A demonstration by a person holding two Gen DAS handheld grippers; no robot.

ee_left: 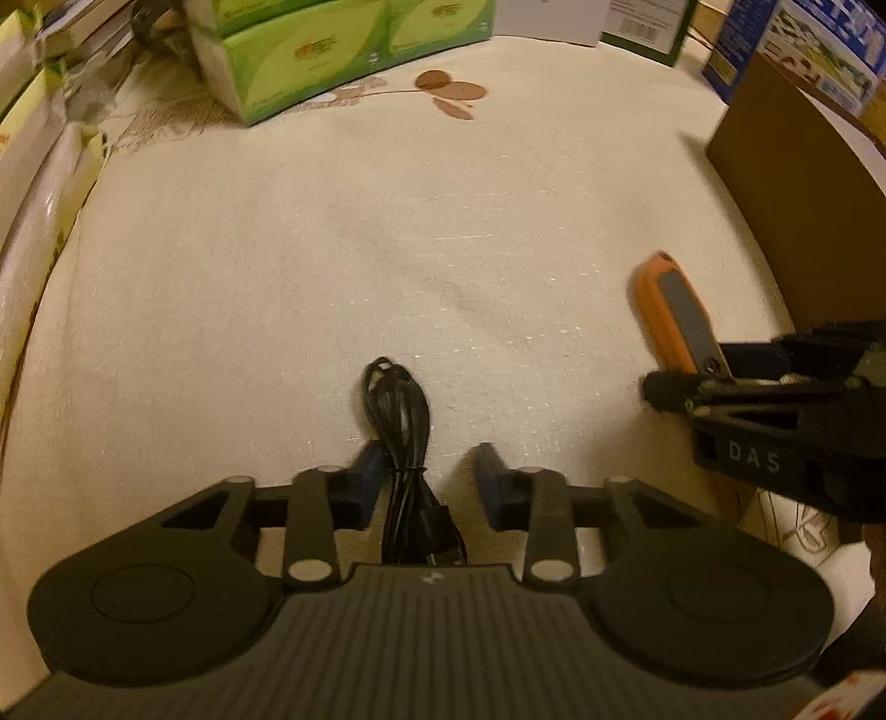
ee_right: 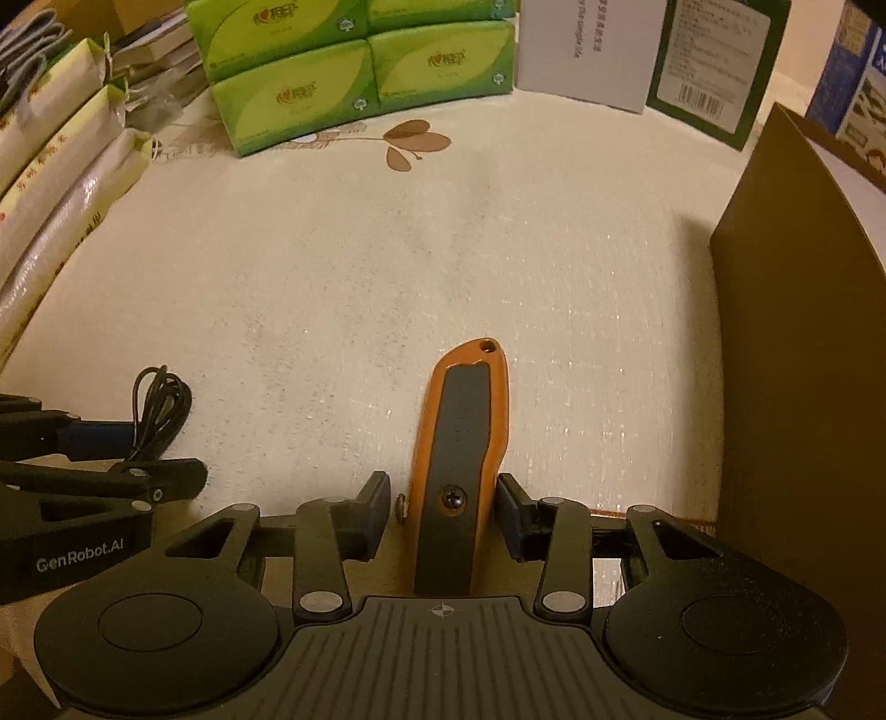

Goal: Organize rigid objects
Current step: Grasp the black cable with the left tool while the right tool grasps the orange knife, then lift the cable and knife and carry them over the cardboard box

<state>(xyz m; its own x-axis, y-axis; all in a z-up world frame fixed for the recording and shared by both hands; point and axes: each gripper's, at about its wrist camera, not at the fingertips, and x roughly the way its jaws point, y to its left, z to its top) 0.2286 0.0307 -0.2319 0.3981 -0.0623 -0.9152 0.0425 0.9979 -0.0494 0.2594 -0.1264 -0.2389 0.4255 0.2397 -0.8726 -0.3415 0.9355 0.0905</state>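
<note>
A bundled black cable (ee_left: 400, 443) lies on the cream tablecloth between the blue pads of my left gripper (ee_left: 429, 482). The jaws stand apart on either side of it. An orange and grey utility knife (ee_right: 462, 443) lies between the fingers of my right gripper (ee_right: 443, 498), with small gaps on both sides. The knife (ee_left: 678, 315) and the right gripper (ee_left: 720, 382) also show at the right of the left wrist view. The cable (ee_right: 160, 410) and left gripper (ee_right: 99, 443) show at the left of the right wrist view.
Green tissue boxes (ee_right: 354, 77) stand at the back. White and green cartons (ee_right: 587, 50) stand beside them. Long wrapped packs (ee_right: 61, 210) line the left side. A brown cardboard box (ee_right: 803, 332) stands close on the right.
</note>
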